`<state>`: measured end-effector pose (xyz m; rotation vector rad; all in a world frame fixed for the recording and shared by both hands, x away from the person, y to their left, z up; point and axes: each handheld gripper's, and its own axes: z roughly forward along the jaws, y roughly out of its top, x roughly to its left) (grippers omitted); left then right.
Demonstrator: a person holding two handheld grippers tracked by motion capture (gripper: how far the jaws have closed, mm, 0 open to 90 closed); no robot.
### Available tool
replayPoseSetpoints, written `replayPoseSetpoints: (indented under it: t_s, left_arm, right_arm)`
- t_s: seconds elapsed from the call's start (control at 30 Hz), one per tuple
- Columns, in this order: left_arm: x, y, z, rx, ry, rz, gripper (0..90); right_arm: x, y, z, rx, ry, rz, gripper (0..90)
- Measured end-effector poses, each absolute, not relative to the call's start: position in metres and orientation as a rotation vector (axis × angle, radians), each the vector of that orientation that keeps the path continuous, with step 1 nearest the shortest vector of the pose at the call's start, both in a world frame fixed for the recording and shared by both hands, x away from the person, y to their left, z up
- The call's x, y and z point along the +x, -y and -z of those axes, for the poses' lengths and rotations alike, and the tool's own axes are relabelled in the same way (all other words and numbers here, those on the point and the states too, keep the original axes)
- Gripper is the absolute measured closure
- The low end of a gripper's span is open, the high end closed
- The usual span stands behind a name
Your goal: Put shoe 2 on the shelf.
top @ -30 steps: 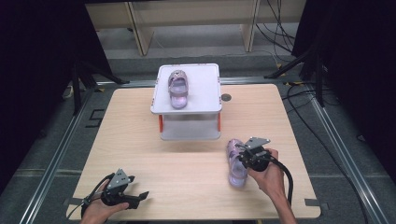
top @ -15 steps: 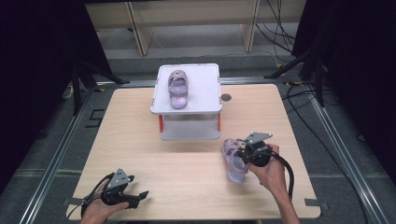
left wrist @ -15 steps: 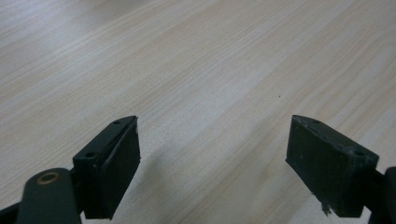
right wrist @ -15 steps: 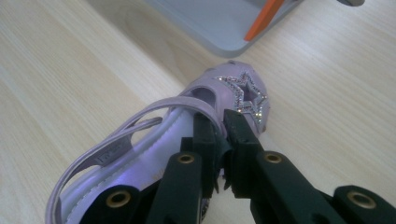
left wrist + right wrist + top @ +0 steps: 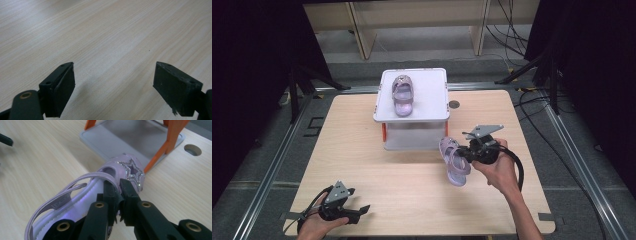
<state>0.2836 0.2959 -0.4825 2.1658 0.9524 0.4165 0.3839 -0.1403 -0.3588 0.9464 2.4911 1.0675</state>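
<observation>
The lilac sandal (image 5: 455, 161) with a glittery star on its toe hangs tilted, clear of the table, pinched by its side strap in the right gripper (image 5: 468, 154), toe pointing away beyond the jaws.

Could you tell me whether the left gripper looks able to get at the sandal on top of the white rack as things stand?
Probably yes: the left gripper is open and empty, with bare table between it and the rack, and the sandal lies uncovered on top.

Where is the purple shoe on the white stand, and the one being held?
shoe on the stand (image 5: 402, 95): high view, on its insole.
held shoe (image 5: 455, 161): high view, on its insole.
white stand (image 5: 432, 90): high view, bare top.
</observation>
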Motion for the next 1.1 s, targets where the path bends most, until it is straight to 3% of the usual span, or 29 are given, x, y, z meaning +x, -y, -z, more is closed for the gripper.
replayPoseSetpoints:
  t_s: [0.63,0.8,1.1]
  left_arm:
    - [0.285,-0.296,0.484,2.163,-0.949,-0.415,17.0]
    - [0.285,-0.296,0.483,2.177,-0.933,-0.432,17.0]
    - [0.284,-0.297,0.482,2.174,-0.948,-0.41,17.0]
  right_arm:
    - [0.394,0.13,0.267,0.82,-2.479,-1.135,84.4]
    - [0.414,0.121,0.245,0.807,-2.433,-1.148,84.4]
    - [0.454,0.099,0.236,0.85,-2.401,-1.112,84.3]
